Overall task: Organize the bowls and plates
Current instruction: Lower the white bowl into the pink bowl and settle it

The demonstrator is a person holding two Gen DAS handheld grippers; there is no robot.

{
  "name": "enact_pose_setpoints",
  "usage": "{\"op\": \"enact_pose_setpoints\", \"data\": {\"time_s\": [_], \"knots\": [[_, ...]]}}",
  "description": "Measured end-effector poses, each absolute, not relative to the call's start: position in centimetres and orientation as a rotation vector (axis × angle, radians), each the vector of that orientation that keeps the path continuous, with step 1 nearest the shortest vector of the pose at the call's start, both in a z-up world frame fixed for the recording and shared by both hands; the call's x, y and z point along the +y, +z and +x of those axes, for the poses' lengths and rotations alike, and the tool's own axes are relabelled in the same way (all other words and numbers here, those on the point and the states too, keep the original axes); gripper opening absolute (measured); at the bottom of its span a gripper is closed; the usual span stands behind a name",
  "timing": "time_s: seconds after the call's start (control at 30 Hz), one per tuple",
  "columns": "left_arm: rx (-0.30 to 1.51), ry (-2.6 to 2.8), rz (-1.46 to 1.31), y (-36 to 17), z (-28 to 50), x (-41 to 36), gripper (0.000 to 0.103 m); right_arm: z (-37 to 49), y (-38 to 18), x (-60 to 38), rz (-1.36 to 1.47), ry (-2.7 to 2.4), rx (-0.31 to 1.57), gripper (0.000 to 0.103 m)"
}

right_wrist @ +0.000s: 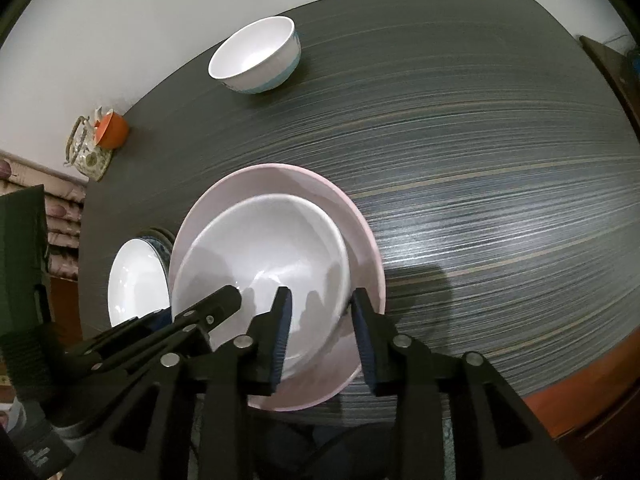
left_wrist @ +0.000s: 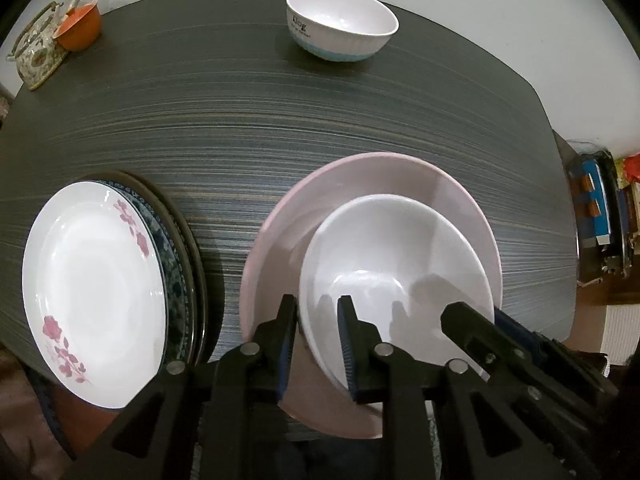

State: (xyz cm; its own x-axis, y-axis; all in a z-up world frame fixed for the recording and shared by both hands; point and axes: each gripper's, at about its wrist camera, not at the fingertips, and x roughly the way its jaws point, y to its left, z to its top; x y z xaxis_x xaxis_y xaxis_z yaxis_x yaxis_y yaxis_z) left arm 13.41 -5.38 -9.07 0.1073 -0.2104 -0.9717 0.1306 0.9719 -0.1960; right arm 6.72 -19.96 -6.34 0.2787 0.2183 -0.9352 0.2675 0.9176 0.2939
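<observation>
A white bowl [left_wrist: 400,248] [right_wrist: 272,248] rests inside a larger pale pink bowl [left_wrist: 380,176] [right_wrist: 280,176] near the table's front edge. My left gripper [left_wrist: 318,304] [right_wrist: 196,304] straddles the white bowl's left rim, one finger outside and one inside, with a slim gap showing. My right gripper [right_wrist: 322,300] [left_wrist: 478,314] straddles the opposite rim with its pads clearly apart from it. To the left lies a stack of plates, topped by a white plate with pink flowers [left_wrist: 92,288] [right_wrist: 136,284]. A small white bowl with a blue band [left_wrist: 340,24] [right_wrist: 256,56] stands at the far edge.
The dark striped table [left_wrist: 280,120] ends against a white wall. A flowered teapot [left_wrist: 38,52] and an orange cup [left_wrist: 78,28] sit at its far left corner. Cluttered shelves [left_wrist: 600,208] stand beyond the right edge.
</observation>
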Motion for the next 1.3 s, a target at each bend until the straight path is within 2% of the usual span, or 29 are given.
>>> {"op": "enact_pose_setpoints", "data": {"time_s": [0.67,0.9,1.3], "knots": [[1.443,-0.242,-0.022,-8.5,13.1,-5.8,0.022,6.1,-6.2,-20.2,0.481,-0.027,1.288,0.032],[1.411,-0.248,-0.021,-7.4,12.8,-5.6,0.026,5.9,-5.9,-20.5,0.492,-0.023,1.274,0.033],[1.243,-0.249,-0.024,-3.9,11.8,-4.2,0.031,5.2,-4.6,-20.2,0.463,-0.026,1.245,0.039]]}}
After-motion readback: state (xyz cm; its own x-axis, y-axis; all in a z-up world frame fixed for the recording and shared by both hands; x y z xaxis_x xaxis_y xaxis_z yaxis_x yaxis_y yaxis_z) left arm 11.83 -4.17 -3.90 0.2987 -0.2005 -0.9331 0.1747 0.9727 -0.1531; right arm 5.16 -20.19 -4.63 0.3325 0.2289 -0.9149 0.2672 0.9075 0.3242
